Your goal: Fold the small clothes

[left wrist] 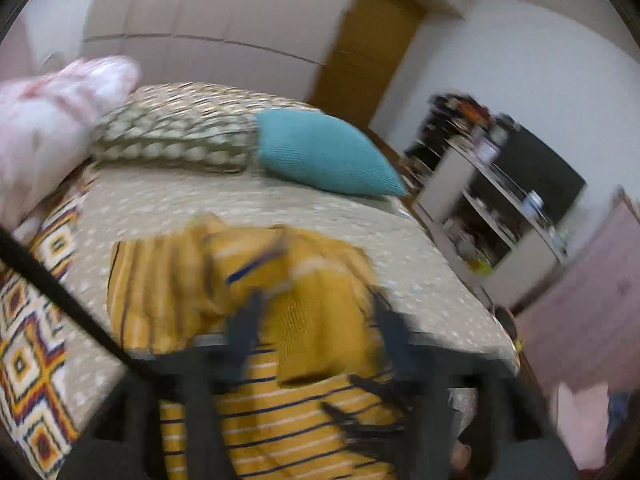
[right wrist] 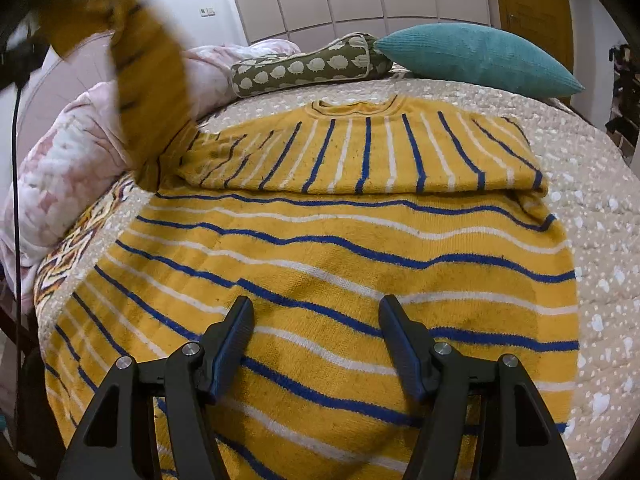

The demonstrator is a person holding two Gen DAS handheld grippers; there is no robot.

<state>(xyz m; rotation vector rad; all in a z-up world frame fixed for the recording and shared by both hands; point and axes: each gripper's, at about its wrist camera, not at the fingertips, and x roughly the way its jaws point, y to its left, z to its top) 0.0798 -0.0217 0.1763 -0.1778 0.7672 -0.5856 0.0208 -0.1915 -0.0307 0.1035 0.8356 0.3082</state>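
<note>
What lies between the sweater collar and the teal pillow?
Only bare dotted bedspread separates the collar from the teal pillow, as the right wrist view shows.

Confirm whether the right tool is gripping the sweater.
No: the right tool hangs open above the sweater, nothing between its fingers.

teal cushion (right wrist: 476,60) beside hedgehog-print bolster (right wrist: 308,66), pink quilt (right wrist: 60,168) at left

Mustard sweater (right wrist: 320,248) striped blue and white; teal cushion (right wrist: 476,60)
</note>
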